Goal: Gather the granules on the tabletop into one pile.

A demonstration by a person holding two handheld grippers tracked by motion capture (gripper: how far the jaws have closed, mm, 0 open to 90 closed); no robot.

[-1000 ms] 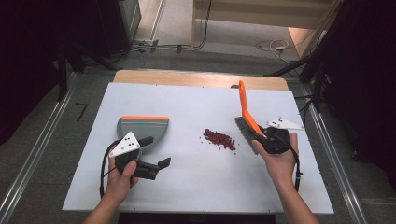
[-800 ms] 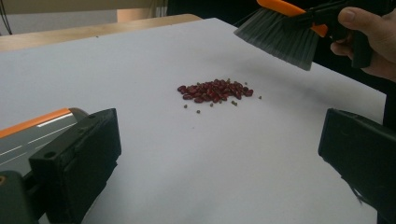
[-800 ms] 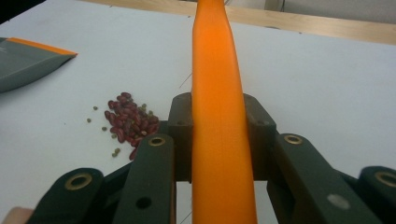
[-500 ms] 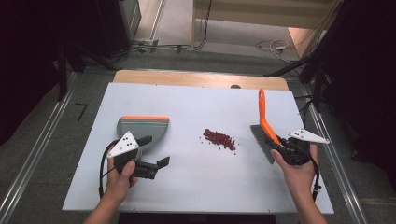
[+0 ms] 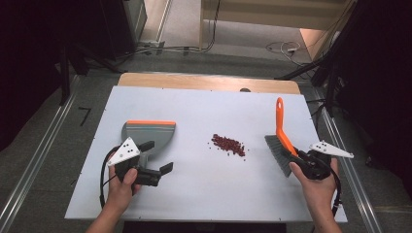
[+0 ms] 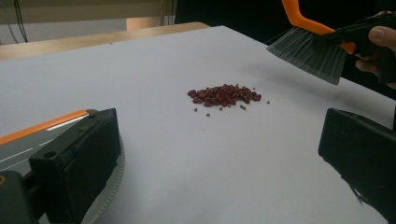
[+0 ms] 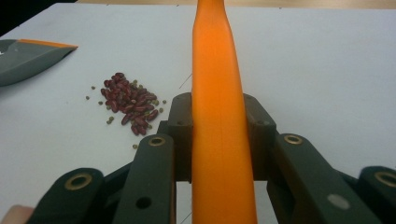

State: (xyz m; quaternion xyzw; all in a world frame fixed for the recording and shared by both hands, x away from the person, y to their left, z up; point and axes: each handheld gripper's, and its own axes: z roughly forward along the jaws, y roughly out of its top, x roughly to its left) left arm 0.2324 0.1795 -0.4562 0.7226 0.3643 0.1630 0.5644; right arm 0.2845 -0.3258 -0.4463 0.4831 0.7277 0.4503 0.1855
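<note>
Brush [image 5: 280, 141] has shifted right since the earlier frames, away from the bean pile [image 5: 228, 144]; handle, once tilted left, now runs nearly straight away from the person, bristles nearest. Right gripper [image 5: 306, 162] clamped on its orange handle. Left gripper [image 5: 158, 158], jaws apart, unmoved beside the dustpan [image 5: 145, 133].
</note>
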